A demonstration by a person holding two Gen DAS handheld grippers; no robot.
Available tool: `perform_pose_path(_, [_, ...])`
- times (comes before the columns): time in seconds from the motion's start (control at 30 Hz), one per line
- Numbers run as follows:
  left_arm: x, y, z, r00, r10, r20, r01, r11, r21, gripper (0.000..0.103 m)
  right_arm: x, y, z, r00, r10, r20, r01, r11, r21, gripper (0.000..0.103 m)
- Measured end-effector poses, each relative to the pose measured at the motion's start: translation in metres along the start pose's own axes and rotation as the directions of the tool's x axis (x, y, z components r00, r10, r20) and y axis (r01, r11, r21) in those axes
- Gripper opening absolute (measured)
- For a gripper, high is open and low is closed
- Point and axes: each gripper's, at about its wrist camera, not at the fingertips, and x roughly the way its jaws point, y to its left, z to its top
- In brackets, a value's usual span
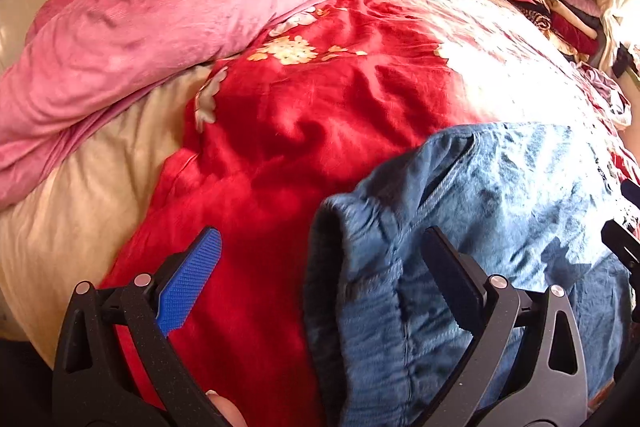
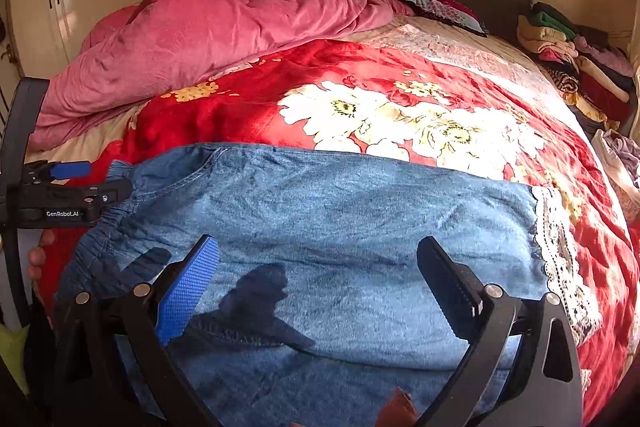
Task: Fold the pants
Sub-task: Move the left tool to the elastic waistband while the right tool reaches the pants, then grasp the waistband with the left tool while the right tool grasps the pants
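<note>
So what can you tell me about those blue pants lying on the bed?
The blue pants look like soft faded denim, folded into a wide band lying flat across the red floral blanket. A gathered elastic waistband shows at one end, white lace trim at the other, and a slanted pocket seam near the waist. Both grippers, left and right, hang open over them; neither clearly touches the fabric.

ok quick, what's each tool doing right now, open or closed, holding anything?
Left tool: open, holding nothing, at the waistband end of the blue pants.
Right tool: open, holding nothing, over the pants.
</note>
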Motion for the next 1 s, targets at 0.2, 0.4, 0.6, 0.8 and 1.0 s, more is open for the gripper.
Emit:
perform_pose_path(0.2, [0.017,0.001,0.006,0.999,-0.034,-0.017,0.034,0.999,-0.005,0.094,0.03,-0.003,0.02,0.999,-0.007,-0.051,0.005,0.999,-0.039,0.099])
perform_pose_path(0.4, [0.024,0.005,0.007,1.0,-0.027,0.01,0.027,0.999,0.027,0.066,0.054,0.0,0.033,0.996,-0.032,-0.079,0.022,0.993,-0.119,0.099])
perform_pose_path(0.6, [0.021,-0.002,0.002,0.993,-0.113,0.024,0.11,0.991,0.08,0.034,0.073,0.01,0.045,0.993,-0.024,-0.119,0.002,0.983,-0.181,0.099])
perform_pose_path(0.8, [0.003,0.005,0.003,0.983,-0.172,0.063,0.169,0.984,0.06,0.029,0.089,0.028,0.055,0.991,-0.067,-0.115,0.026,0.945,-0.326,0.099])
perform_pose_path(1.0, [-0.013,0.002,0.006,0.975,-0.198,0.102,0.19,0.978,0.081,0.028,0.1,0.042,0.057,0.993,-0.06,-0.103,0.007,0.894,-0.448,0.099])
